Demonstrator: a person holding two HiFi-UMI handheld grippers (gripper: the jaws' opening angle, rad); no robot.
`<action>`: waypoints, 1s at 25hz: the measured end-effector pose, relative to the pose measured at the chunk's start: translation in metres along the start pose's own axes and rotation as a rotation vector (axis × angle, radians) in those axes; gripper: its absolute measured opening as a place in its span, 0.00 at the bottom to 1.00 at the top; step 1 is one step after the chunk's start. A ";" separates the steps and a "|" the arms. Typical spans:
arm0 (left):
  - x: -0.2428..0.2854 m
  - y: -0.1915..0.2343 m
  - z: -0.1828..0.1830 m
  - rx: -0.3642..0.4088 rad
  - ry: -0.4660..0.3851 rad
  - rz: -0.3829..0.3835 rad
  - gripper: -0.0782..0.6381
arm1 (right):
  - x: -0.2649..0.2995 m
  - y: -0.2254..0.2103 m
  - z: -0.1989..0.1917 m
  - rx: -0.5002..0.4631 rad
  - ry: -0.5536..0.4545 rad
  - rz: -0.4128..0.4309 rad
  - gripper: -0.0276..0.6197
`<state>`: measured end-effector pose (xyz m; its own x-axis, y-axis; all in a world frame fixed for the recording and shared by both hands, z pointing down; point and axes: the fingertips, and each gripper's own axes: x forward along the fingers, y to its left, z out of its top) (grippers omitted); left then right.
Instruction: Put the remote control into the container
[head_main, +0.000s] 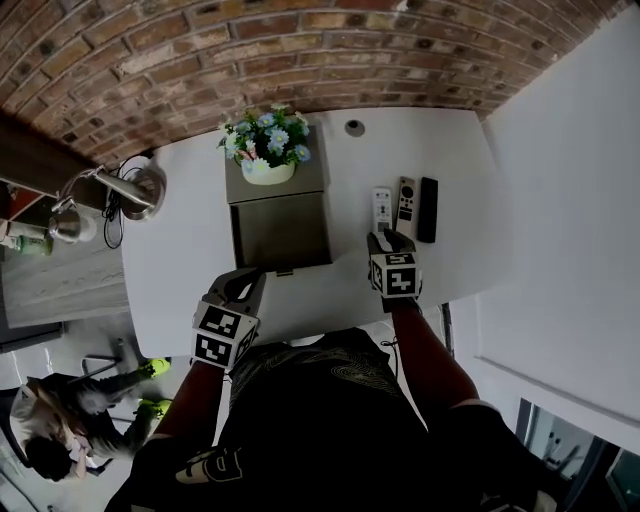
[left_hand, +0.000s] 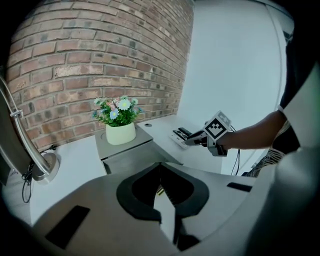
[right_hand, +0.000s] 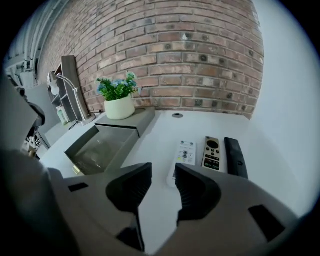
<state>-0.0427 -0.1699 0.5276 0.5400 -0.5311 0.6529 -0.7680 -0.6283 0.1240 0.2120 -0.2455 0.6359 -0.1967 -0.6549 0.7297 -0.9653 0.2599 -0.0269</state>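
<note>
Three remote controls lie side by side on the white table: a white one, a gold one and a black one. My right gripper hovers just short of the white remote's near end, open, with nothing between its jaws. The grey container stands open to the left of the remotes, its inside bare. My left gripper waits at the container's near edge with its jaw tips touching, empty.
A flower pot sits on the container's raised back part. A metal lamp stands at the table's left end, and a round cable hole lies behind the remotes. A person crouches on the floor at lower left.
</note>
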 end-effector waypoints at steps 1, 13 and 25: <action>0.001 0.002 0.000 -0.010 0.007 0.009 0.12 | 0.008 -0.005 -0.001 0.010 0.012 -0.002 0.26; -0.004 0.011 0.000 -0.111 0.036 0.076 0.12 | 0.061 -0.043 0.009 0.074 0.161 -0.044 0.43; -0.013 0.027 -0.006 -0.136 0.021 0.089 0.12 | 0.061 -0.039 0.005 0.082 0.211 -0.046 0.43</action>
<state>-0.0725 -0.1766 0.5271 0.4614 -0.5687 0.6810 -0.8530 -0.4954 0.1642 0.2367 -0.2991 0.6782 -0.1197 -0.4997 0.8579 -0.9849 0.1687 -0.0391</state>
